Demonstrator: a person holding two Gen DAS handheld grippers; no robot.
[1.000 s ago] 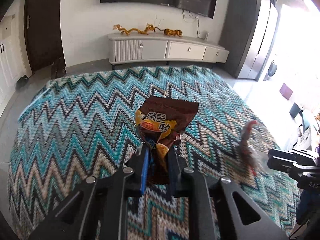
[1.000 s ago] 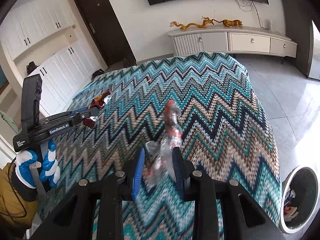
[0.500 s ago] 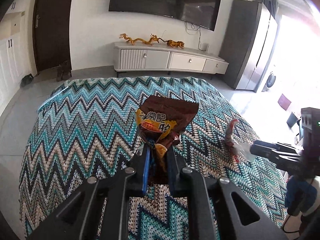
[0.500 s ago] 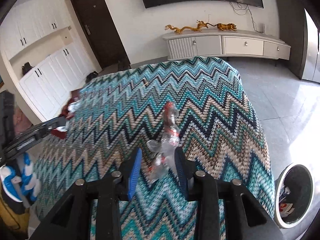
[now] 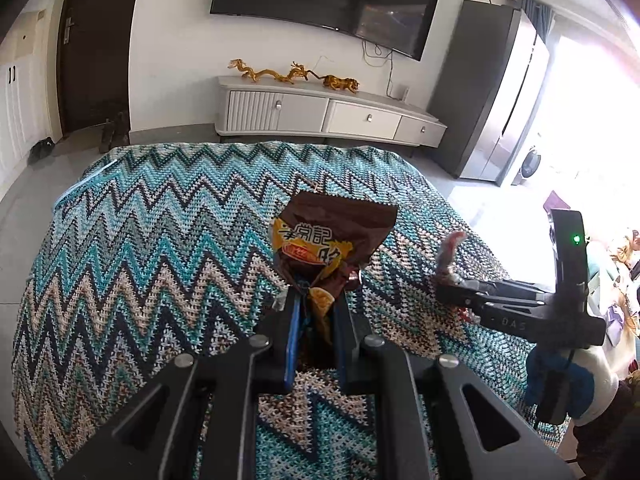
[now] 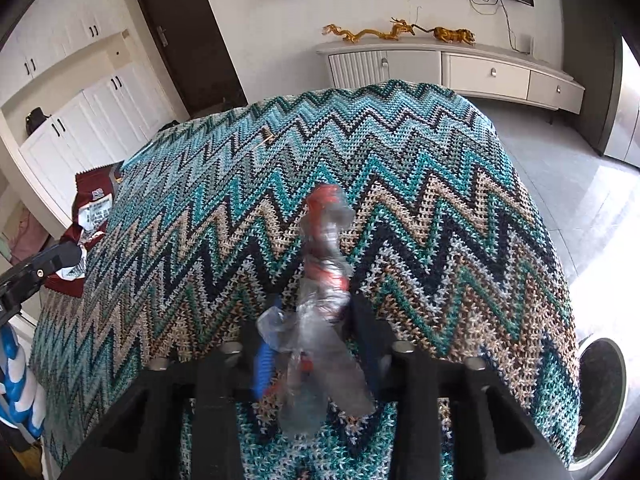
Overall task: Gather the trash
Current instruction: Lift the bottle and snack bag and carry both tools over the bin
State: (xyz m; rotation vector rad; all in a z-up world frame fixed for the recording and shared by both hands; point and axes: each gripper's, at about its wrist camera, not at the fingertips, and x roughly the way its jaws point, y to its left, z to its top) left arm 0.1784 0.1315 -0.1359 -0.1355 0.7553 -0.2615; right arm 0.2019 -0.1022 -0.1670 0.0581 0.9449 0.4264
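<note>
My left gripper (image 5: 314, 304) is shut on a brown and yellow snack bag (image 5: 334, 240), held upright above the zigzag blanket (image 5: 160, 248). My right gripper (image 6: 312, 320) is shut on a crumpled clear plastic wrapper with red print (image 6: 324, 256), held above the blanket (image 6: 400, 184). The right gripper also shows in the left wrist view (image 5: 444, 292) at the right with the wrapper (image 5: 450, 252) sticking up. The left gripper's tip (image 6: 60, 258) shows at the left edge of the right wrist view, with the snack bag's back (image 6: 92, 208).
A round trash bin (image 6: 600, 396) with litter inside stands on the floor at the blanket's right edge. A white TV cabinet (image 5: 328, 114) stands at the far wall. A dark door (image 6: 180, 32) and white cupboards (image 6: 80, 120) lie to the left.
Both grippers have risen and tilted up, still holding their items. The right gripper has come further into the left wrist view. The bin has slid toward the lower right corner.
</note>
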